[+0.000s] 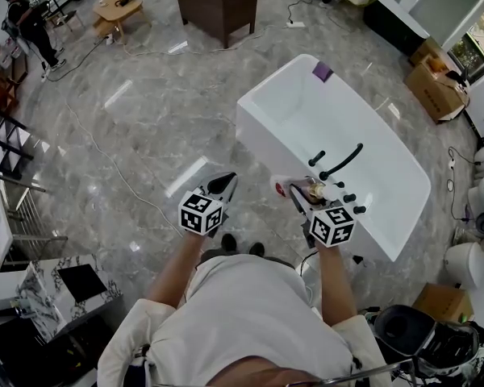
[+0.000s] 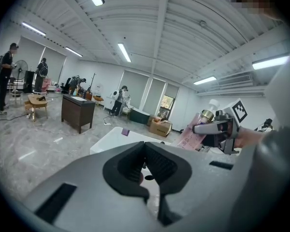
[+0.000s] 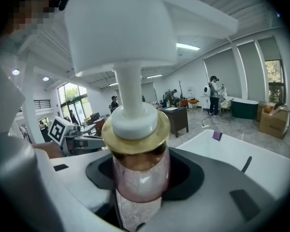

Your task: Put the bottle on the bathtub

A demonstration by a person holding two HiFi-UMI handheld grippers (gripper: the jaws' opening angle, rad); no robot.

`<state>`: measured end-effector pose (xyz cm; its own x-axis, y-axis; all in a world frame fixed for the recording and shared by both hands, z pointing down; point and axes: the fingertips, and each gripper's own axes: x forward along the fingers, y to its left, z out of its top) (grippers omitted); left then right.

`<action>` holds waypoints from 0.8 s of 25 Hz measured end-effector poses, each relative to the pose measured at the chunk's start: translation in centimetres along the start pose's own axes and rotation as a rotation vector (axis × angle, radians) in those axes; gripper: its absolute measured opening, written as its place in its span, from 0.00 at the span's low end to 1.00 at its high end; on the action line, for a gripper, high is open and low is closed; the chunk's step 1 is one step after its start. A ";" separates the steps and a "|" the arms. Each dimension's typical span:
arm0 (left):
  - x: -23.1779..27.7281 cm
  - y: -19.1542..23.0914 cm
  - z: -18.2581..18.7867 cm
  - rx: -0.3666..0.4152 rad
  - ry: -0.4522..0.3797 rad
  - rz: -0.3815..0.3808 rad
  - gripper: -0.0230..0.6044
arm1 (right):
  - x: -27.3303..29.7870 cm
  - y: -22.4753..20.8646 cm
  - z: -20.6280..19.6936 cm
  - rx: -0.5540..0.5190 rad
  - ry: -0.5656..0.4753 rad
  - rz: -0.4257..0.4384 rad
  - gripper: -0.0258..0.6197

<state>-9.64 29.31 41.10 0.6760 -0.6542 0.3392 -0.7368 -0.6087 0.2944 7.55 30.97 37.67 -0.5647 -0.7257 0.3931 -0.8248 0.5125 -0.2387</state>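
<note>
Grey marble floor [image 1: 145,111] fills a big room, with a white bathtub [image 1: 262,139] at the right and a dark table [image 1: 218,2] far off.

The bottle [image 3: 140,178] has a clear pink body with sparkles, a gold ring [image 3: 135,134] round its neck and a white pump [image 3: 135,28] on top. The right gripper [image 1: 300,193] has its jaws closed on the body of the bottle and holds it over the near left end of the bathtub, close to the black tap [image 1: 340,162]. I cannot tell if the bottle touches the rim.

Only the head view shows the whole bathtub, the tap and a small purple thing [image 1: 323,72] on the far rim. The right gripper view shows the pump and the gold ring from very close. The left gripper view shows the bottle from the side, tilted, with a pink label.

The left gripper [image 1: 228,179] looks closed, with nothing between its jaws. It is over the floor, just left of the bathtub.

Both of the person's arms reach forward, side by side. Both grippers point a little down, toward the bathtub.
</note>
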 end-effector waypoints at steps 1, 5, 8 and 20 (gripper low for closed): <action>-0.1 0.3 0.0 -0.001 0.001 -0.005 0.05 | 0.3 0.2 0.1 0.001 -0.002 -0.004 0.40; -0.3 1.7 -0.1 -0.005 0.008 -0.018 0.05 | 1.5 0.8 0.0 0.003 0.005 -0.018 0.40; -0.4 3.0 -0.1 -0.005 0.010 -0.026 0.05 | 2.6 1.3 0.0 0.002 0.004 -0.024 0.40; -0.4 6.6 1.2 -0.003 0.010 -0.023 0.05 | 6.0 1.7 1.4 0.008 -0.001 -0.039 0.40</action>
<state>-14.75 25.06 41.78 0.6924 -0.6358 0.3410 -0.7213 -0.6222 0.3044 2.71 26.88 38.37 -0.5322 -0.7456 0.4010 -0.8463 0.4805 -0.2299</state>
